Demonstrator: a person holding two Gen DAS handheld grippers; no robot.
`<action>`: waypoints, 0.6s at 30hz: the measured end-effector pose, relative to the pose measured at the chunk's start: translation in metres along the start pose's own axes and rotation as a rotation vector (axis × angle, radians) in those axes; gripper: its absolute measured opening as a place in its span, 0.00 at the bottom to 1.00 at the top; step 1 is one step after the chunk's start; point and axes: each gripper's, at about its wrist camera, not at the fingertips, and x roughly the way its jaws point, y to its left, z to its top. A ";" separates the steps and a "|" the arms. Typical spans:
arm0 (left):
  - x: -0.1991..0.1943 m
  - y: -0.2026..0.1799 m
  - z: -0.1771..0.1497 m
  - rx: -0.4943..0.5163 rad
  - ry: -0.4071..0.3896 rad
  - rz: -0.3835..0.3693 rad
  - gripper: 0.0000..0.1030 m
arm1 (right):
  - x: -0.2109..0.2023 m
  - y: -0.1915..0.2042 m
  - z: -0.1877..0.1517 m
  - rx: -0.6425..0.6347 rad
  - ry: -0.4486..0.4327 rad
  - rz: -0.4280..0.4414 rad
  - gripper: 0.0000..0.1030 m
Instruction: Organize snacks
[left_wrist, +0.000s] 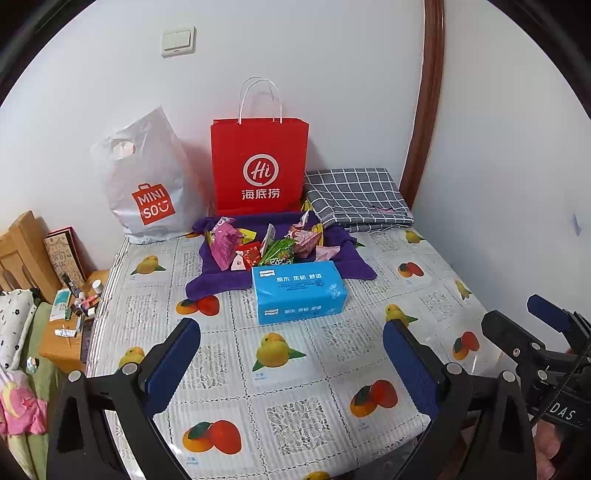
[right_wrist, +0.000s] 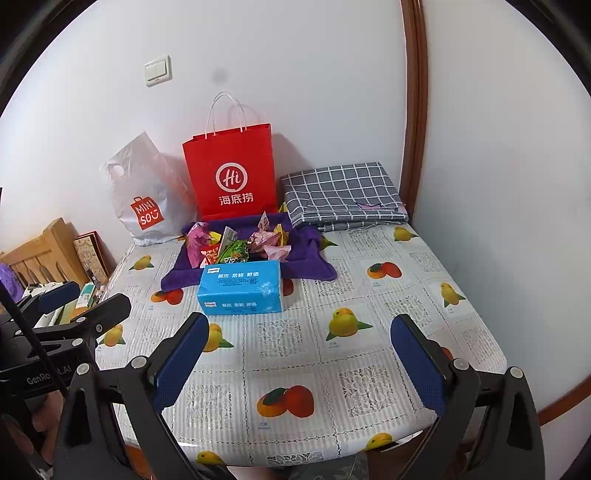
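A pile of snack packets in pink, red, green and yellow wrappers lies on a purple cloth at the back of the table. A blue tissue box sits just in front of the pile. A red paper bag stands upright behind it against the wall. My left gripper is open and empty above the table's front part. My right gripper is open and empty to its right, also near the front edge.
A white Miniso plastic bag leans on the wall left of the red bag. A folded grey checked cloth lies at the back right. The table has a fruit-print cover. A cluttered wooden nightstand stands at the left.
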 end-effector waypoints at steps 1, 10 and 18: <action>0.000 0.000 0.000 0.001 0.000 0.001 0.97 | 0.000 0.000 0.000 0.001 0.000 0.000 0.95; -0.002 0.001 0.000 -0.008 0.002 0.000 0.97 | -0.002 0.000 -0.001 0.005 -0.003 -0.003 0.95; -0.003 0.001 0.000 -0.009 -0.005 -0.004 0.97 | -0.002 0.001 -0.001 0.003 -0.003 -0.001 0.95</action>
